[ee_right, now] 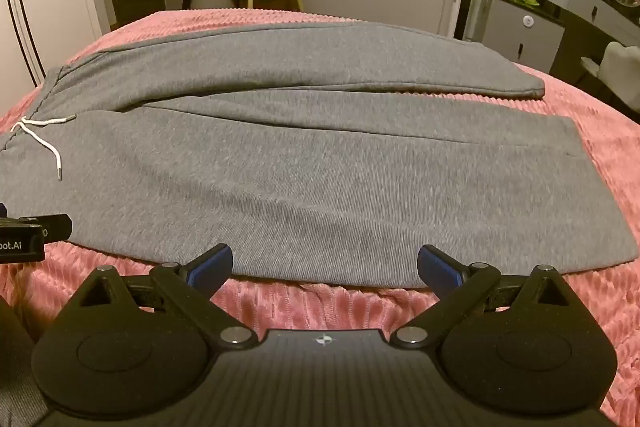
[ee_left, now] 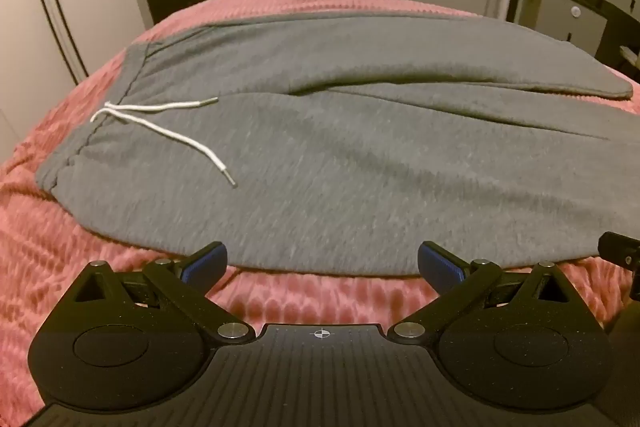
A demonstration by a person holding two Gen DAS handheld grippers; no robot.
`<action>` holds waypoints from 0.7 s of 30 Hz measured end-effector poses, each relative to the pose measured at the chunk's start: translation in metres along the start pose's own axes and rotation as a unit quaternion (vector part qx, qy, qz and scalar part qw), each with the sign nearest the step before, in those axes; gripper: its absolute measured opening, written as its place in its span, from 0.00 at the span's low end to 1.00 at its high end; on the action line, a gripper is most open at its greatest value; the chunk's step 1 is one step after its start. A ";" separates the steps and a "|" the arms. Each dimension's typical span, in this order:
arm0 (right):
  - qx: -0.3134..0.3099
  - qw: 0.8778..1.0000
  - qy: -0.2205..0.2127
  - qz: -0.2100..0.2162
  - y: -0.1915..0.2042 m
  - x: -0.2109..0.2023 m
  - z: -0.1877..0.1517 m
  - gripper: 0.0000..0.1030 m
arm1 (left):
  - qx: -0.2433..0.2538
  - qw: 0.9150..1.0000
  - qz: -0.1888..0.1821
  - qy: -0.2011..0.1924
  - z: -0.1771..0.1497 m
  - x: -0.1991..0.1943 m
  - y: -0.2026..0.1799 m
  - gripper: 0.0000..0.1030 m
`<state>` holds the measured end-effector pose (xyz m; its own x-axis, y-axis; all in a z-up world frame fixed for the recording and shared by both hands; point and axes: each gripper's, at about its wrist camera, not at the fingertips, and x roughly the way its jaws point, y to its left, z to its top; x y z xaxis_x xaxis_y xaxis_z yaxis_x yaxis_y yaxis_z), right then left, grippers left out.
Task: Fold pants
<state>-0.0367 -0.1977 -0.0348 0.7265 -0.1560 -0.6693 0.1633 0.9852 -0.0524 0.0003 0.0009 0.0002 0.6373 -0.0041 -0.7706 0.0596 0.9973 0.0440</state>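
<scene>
1. The pink bedspread (ee_left: pixel 60 267) is taking up the whole lower scene, and everything else is being placed against it.
2. The grey pants (ee_right: pixel 320 167) are lying flat across the middle of the bedspread, waistband toward its left side, the 2 legs running out toward its right side, the far leg angling slightly away from the near one.
3. Judging progress: the pants are looking spread out and smoothed, with 0 folds made, so the leg-over-leg fold and the lengthwise folds are all waiting to be done.
4. The left gripper (ee_left: pixel 322 263) is hovering at the near edge of the pants over the bedspread, jaws spread wide, nothing between them; its blue pads (ee_left: pixel 208 259) are sitting just at the hem line, and I cannot tell whether they are touching cloth.
5. The right gripper (ee_right: pixel 324 263) is sitting further toward the bedspread's right side, jaws equally wide apart and empty, lined up with the near leg's edge.
6. The white drawstring (ee_left: pixel 160 123) is trailing loose across the waist, 2 ends splayed toward the legs.
</scene>
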 end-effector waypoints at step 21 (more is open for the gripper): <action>0.000 1.000 0.002 -0.001 0.003 -0.001 0.002 0.96 | -0.001 1.000 0.008 0.004 -0.003 0.003 -0.001 1.00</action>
<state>-0.0362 -0.1946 -0.0330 0.7240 -0.1575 -0.6716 0.1646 0.9849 -0.0535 -0.0004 0.0005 -0.0039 0.6317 0.0131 -0.7751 0.0475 0.9973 0.0556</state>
